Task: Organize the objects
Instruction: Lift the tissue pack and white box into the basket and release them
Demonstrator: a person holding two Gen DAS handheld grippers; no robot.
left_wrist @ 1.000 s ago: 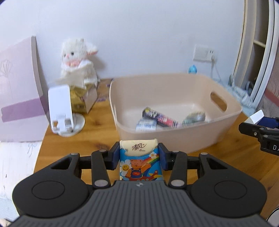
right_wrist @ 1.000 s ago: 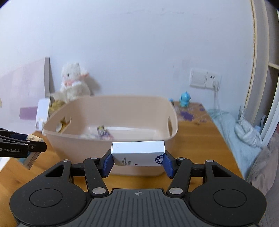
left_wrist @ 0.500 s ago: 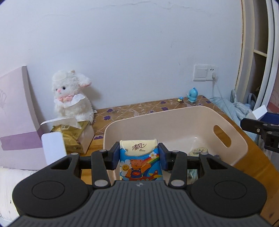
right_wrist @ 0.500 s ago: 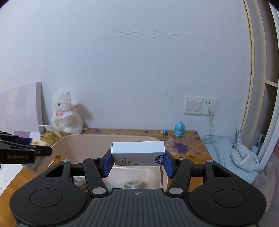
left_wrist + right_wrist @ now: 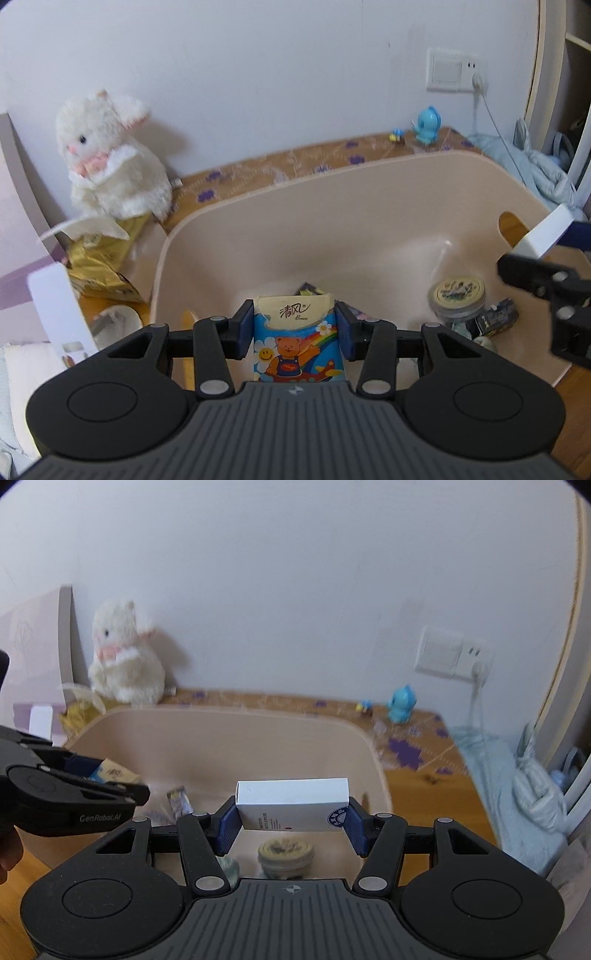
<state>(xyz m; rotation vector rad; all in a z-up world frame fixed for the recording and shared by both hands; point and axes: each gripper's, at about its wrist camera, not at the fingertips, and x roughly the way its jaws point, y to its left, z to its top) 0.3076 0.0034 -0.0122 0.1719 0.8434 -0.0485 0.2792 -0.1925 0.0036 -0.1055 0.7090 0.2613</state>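
I hold left gripper (image 5: pixel 294 330) pinching tissue pack (image 5: pixel 295 341) upright by sides, over bin (image 5: pixel 332 206), for clean drop. Right gripper (image 5: pixel 292 821) clamps white box (image 5: pixel 292 803) endwise above tin (image 5: pixel 286 853); I judge release risks stacking.

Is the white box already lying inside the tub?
No, the white box is clamped in the right gripper, held above the tub.

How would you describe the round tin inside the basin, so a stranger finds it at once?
Look in the beige plastic basin on the wooden table. Near its right handle hole stands a low round tin with a cream illustrated lid, the only round item among flat packets.
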